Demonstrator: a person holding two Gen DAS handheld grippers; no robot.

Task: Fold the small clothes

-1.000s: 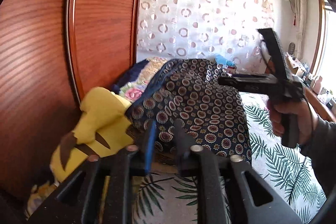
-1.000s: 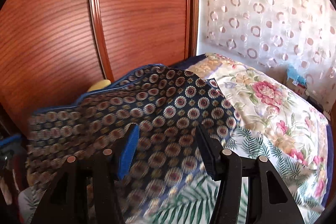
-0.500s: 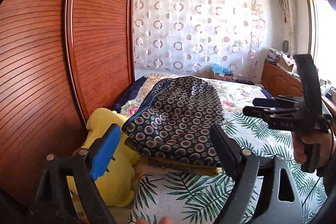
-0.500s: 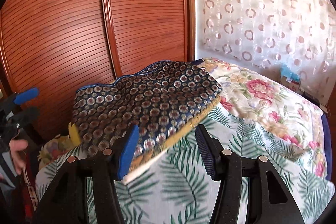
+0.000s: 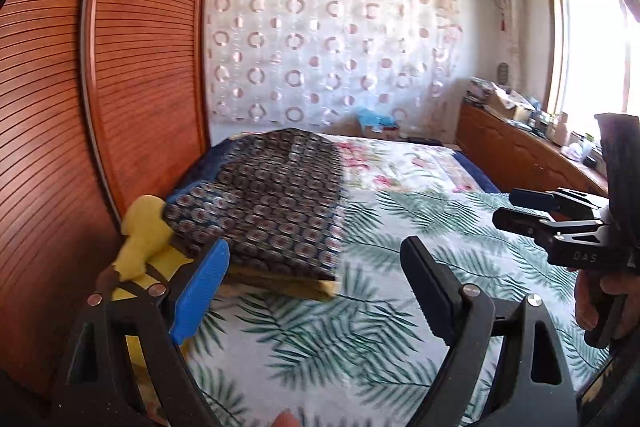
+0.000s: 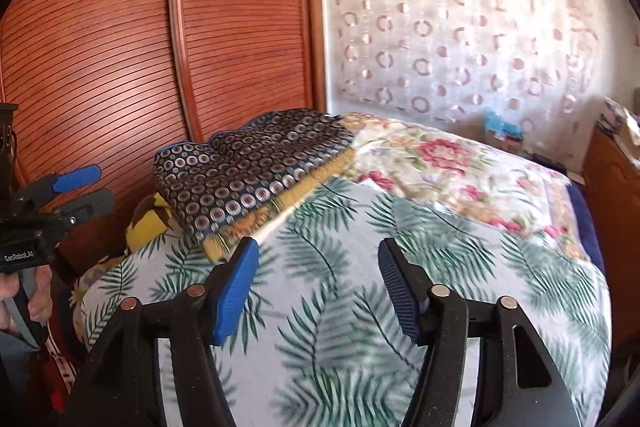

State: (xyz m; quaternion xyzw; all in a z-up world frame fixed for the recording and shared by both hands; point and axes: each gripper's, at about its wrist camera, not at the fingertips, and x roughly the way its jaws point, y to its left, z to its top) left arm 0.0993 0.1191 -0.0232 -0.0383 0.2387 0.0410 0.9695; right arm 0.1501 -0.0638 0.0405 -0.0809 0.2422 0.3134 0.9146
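A folded dark navy garment (image 5: 272,203) with a round medallion print lies on a yellow-brown cloth (image 5: 280,281) at the bed's left side; it also shows in the right wrist view (image 6: 248,167). My left gripper (image 5: 316,247) hangs open just in front of it, with nothing between its fingers. My right gripper (image 6: 318,247) is over the leaf-print cover, its jaws opening and empty. Each gripper shows in the other's view: the right gripper (image 5: 520,207) at the right edge, the left gripper (image 6: 80,187) at the left edge, both held by hands.
A yellow plush toy (image 5: 140,235) lies between the garment and the wooden wardrobe doors (image 5: 140,67). The bed has a palm-leaf cover (image 5: 360,307) and a floral quilt (image 5: 400,163) further back. A wooden dresser (image 5: 520,155) runs along the right wall.
Both grippers have pulled back from the patterned garment, which has dropped from being held up to lying folded on the pile. The left jaws opened wide and let go; the right widened slightly.
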